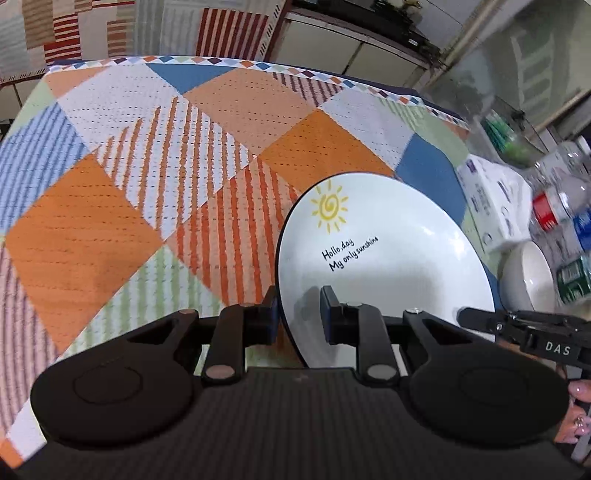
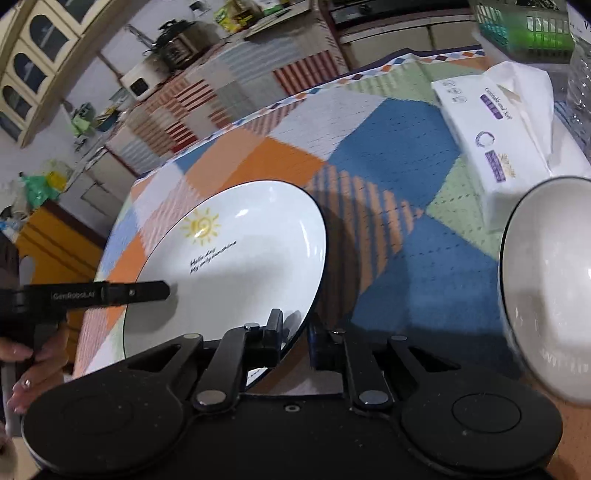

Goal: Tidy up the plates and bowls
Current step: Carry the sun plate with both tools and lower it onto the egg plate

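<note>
A white plate (image 1: pixel 388 251) with a yellow sun and black writing rests tilted on the patchwork tablecloth (image 1: pixel 147 166). My left gripper (image 1: pixel 299 314) is shut on its near left rim, one finger outside and one over the plate's face. In the right wrist view the same plate (image 2: pixel 240 258) has its near right rim pinched by my right gripper (image 2: pixel 297 336). Each gripper also shows in the other's view: the right one (image 1: pixel 480 319) at the plate's right edge, the left one (image 2: pixel 147 291) reaching over its left side. A white bowl (image 2: pixel 546 277) stands to the plate's right.
A white tissue pack (image 2: pixel 498 140) lies beyond the bowl (image 1: pixel 524 273). Several bottles (image 1: pixel 561 214) crowd the right edge of the table, and a green basket (image 2: pixel 524 26) sits at the far right. A hand (image 2: pixel 22 354) holds the left gripper's handle.
</note>
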The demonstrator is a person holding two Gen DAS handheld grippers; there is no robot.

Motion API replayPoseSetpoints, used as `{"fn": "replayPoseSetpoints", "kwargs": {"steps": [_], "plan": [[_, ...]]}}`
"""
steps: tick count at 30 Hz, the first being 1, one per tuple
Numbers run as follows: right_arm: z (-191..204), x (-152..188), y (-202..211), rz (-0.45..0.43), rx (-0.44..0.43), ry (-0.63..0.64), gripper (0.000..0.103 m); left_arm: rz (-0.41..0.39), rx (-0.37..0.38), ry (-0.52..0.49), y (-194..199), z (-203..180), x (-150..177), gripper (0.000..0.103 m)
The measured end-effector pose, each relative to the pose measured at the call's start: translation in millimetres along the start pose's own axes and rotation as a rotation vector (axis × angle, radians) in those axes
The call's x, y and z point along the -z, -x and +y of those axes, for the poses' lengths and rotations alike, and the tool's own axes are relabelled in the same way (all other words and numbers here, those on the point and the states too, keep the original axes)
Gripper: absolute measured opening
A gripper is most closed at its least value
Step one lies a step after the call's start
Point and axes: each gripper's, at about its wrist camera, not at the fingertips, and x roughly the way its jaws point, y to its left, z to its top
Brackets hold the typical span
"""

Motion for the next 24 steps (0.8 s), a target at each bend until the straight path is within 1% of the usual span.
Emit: {"fn": "replayPoseSetpoints", "kwargs": {"steps": [2,4,6,9,11,16,17,18,21,24], "plan": [[7,5,10,-0.017,-0.008,0.021,0.018,-0.001,0.001,-0.023,13,-3,5,0.021],[15,10,22,-0.033,-0.016,0.042,0.018,-0.007,0.017,-0.037,28,-3,9,0.021],[22,15,33,-0.053,-0.025,0.070,0.019,-0.017,0.036,-0.028,42,-1,12,0.021],[27,24,45,-0.074,-0.065,0.059,0.019,-0.037,0.058,-0.018,64,-1,18,0.021],[32,30,51,-0.084,-0.087,0.050,0.019,-0.052,0.055,-0.025,78,-3,23,0.022],[46,42,69,-0.095,-0.122,0.084,0.019,-0.076,0.040,-0.020,108,-5,43,0.022],[49,43,72,-0.097,-0.125,0.097,0.019,-0.079,0.031,-0.020,113,-6,48,0.022],[52,45,76,-0.099,-0.128,0.111,0.019,-0.079,0.025,-0.019,118,-6,54,0.024],[64,52,84,-0.097,-0.137,0.162,0.019,-0.075,0.022,-0.003,132,-5,72,0.027],[74,62,88,-0.103,-0.138,0.228,0.019,-0.063,0.019,0.012,141,0,90,0.028]]}}
